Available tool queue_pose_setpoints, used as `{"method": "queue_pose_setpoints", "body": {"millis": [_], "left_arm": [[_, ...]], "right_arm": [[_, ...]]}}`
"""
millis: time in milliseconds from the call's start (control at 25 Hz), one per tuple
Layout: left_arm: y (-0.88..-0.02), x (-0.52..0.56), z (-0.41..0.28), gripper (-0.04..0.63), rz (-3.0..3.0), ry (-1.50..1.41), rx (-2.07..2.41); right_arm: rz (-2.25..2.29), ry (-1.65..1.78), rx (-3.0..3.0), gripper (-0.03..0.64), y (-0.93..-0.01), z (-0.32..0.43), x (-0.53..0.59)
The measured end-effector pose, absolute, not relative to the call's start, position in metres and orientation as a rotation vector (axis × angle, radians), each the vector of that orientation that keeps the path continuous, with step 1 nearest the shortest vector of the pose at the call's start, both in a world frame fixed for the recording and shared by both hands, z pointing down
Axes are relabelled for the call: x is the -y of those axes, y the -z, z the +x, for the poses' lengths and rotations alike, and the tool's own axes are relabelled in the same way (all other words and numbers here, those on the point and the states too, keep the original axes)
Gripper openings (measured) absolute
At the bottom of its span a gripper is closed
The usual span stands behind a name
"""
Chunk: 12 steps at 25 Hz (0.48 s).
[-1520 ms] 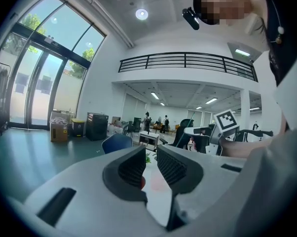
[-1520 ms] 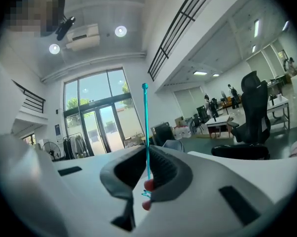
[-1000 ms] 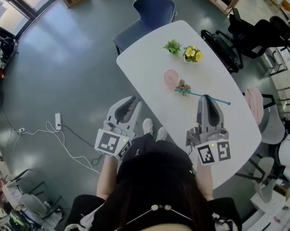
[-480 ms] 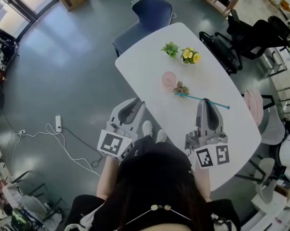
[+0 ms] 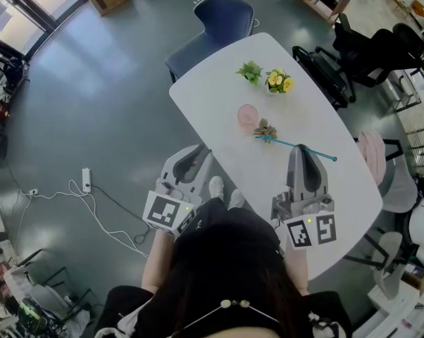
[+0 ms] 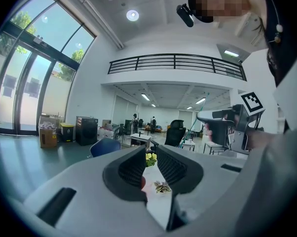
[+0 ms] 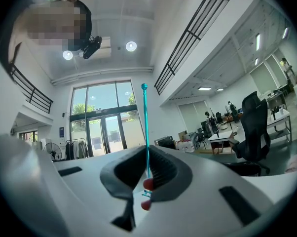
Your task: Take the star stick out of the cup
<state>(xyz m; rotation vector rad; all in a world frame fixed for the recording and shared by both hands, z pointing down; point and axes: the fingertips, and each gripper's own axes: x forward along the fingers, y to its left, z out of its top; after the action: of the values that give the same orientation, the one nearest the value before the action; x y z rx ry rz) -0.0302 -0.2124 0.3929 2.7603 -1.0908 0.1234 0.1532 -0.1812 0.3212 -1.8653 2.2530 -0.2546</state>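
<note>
Here the right gripper [image 5: 301,148] clamps the teal star stick [image 5: 279,143] level over the table [image 5: 219,97], out of the nearby pink cup [image 5: 248,115]. The left gripper [image 5: 194,153] is empty, jaws narrowly apart.

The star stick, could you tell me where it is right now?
The star stick is clamped in the right gripper over the white table, its left end in the head view beside the small succulent by the pink cup.
</note>
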Motion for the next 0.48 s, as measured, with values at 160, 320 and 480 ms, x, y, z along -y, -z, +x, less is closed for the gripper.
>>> {"method": "queue_pose_setpoints", "body": {"millis": [160, 320, 480], "left_arm": [[-0.3942, 0.2117, -0.0322, 0.072, 2.758, -0.123, 1.099], [-0.3939, 0.2124, -0.0353, 0.072, 2.752, -0.126, 1.103], [-0.3949, 0.2135, -0.0369, 0.072, 2.749, -0.122, 1.106]], "right_arm": [[-1.858, 0.246, -2.257, 0.021, -0.3197, 0.152, 0.1805], [-1.852, 0.249, -2.259, 0.021, -0.3175, 0.1501, 0.1821], [-1.854, 0.256, -2.252, 0.021, -0.3189, 0.1509, 0.183]]}}
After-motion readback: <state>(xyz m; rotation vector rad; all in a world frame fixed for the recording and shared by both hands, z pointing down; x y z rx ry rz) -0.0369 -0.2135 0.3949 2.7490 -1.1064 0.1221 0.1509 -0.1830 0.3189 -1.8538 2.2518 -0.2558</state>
